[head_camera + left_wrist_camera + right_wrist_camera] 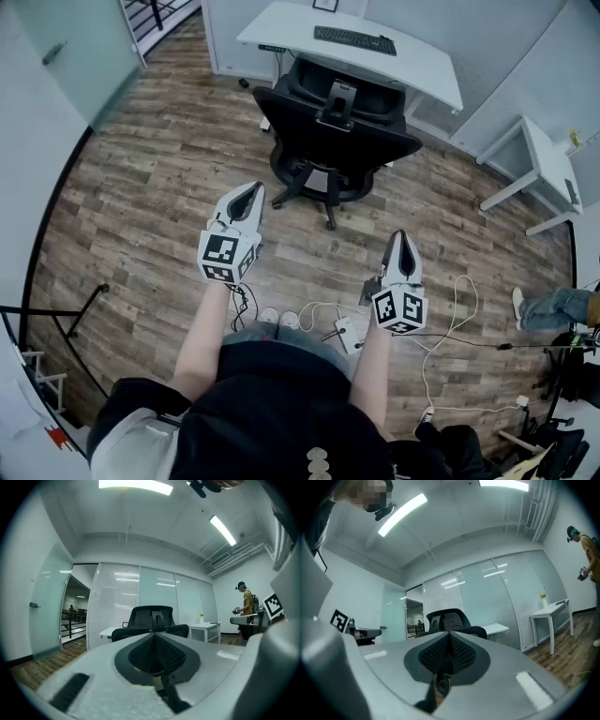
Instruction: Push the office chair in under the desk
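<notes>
One black office chair [333, 141] stands on the wood floor [159, 187], just before the white desk [422, 66] bearing a keyboard [354, 39]. Nearer the person, the left gripper [250, 190] and right gripper [400, 236] hover apart from it, jaws together, empty.

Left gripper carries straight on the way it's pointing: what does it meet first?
Probably the office chair's backrest, centred straight ahead of the shut left gripper. Only bare floor shows between them in the head view.
</notes>
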### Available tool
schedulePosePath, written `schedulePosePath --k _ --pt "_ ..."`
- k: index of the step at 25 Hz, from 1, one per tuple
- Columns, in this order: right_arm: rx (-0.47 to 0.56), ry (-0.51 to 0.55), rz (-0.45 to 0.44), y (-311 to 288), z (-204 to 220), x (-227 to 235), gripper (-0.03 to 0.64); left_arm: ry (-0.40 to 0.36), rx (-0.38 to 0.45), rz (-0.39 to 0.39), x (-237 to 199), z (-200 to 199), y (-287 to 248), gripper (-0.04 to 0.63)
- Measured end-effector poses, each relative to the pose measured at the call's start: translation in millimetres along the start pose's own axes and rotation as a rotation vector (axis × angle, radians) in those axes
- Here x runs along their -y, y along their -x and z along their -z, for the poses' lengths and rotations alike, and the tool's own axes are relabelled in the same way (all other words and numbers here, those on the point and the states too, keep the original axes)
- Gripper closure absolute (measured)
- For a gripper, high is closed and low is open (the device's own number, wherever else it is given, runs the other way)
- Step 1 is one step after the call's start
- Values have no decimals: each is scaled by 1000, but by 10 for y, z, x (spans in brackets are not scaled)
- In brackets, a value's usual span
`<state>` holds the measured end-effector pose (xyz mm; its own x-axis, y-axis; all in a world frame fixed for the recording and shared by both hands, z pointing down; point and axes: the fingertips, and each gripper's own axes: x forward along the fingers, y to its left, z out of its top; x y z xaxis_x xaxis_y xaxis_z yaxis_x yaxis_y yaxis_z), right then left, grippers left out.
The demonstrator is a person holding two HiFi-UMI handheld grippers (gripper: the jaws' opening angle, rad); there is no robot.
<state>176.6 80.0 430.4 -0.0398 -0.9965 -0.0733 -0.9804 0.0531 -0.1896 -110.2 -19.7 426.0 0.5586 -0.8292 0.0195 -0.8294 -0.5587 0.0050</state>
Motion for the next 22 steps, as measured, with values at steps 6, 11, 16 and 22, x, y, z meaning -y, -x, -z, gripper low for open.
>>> schedulePosePath --k 6,11,16,22 --pt "-1 -2 -2 3 3 -1 609 2 -5 2 9 -3 7 588" --pt "-2 -6 -7 -50 4 -22 609 1 -8 -1 -25 -1 -21 588" --pt "-18 24 -18 -55 24 -22 609 -9 -16 0 -5 16 -18 588" --pt "-143 280 -89 -120 85 -29 607 -183 -54 7 50 -43 -70 588"
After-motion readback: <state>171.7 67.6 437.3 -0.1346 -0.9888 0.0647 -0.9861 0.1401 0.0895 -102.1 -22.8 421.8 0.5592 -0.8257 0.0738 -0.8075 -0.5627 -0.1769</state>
